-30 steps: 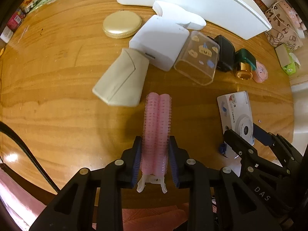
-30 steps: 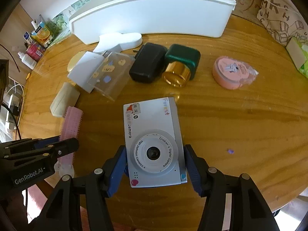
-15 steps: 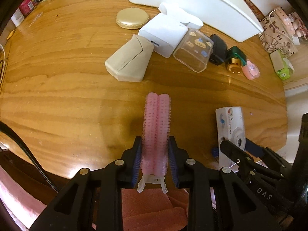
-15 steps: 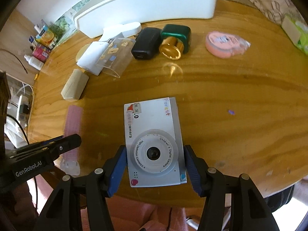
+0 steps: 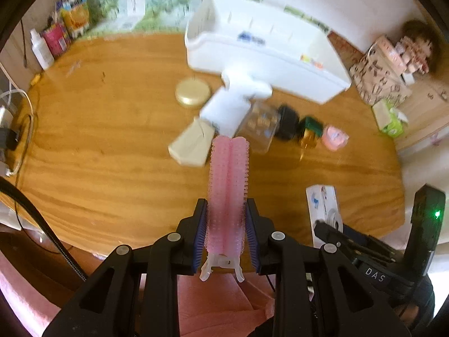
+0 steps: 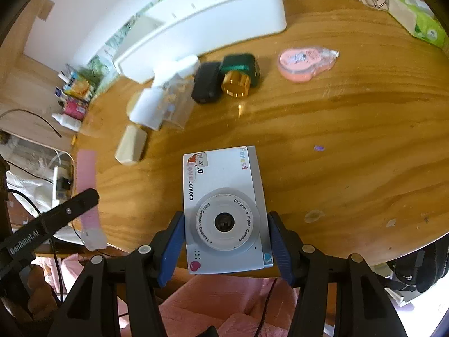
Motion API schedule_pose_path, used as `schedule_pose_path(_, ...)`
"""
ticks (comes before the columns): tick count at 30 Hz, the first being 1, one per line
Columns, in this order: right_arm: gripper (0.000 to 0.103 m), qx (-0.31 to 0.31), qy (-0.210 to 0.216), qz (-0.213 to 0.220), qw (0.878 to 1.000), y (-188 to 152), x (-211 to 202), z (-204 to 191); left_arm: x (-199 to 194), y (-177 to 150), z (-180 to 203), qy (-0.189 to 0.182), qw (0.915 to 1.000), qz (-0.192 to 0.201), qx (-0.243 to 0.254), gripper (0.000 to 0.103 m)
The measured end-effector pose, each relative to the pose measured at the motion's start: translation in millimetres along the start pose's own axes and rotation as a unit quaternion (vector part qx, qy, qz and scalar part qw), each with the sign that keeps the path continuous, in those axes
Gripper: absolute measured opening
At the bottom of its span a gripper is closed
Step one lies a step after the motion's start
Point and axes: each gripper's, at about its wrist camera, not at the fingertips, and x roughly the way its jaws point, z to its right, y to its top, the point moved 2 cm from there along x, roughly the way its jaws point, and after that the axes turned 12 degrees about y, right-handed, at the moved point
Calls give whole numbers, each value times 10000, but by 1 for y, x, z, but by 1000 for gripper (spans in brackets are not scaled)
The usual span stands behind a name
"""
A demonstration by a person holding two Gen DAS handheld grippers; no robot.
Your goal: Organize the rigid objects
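We have lifted the pink hair clip (image 5: 228, 185) clear of the tabletop (image 5: 112, 146): it lay close over the wood a second ago, and now the left gripper (image 5: 226, 233) carries it high enough that the white organizer bin (image 5: 263, 64), the far wall and the bottles at the tabletop's edge have come into its view. The children's camera (image 6: 224, 210) in the right gripper (image 6: 226, 241) has also risen and drawn back toward the near edge, so the clutter of small things looks smaller and farther off.
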Motion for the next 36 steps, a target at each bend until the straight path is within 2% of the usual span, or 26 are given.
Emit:
schedule_pose_path(3,58,-14,116,188,9998,3,-14,0,-22,13,-5,16,9994,333,-14,28)
schedule_pose_path(11,58,-148,277,654,9974,26,-44,-9,-51,49,8,49,9948,1018,-19,28)
schedule_pose_path(17,58,-352,380,1071,9929,56,-70,-20,-77,76,7,56,9890,1479,15,28)
schedule_pose_path(24,58,-721,407,1657,9827,100,-97,-41,-98,113,8,-7,9795,2016,57,28)
schedule_pose_path(28,58,-955,562,1948,9746,120,-107,-48,-101,132,9,-109,9749,2223,-18,28)
schedule_pose_path(36,58,-1227,848,2269,9624,162,-103,-56,-93,165,17,-456,9582,2823,122,28)
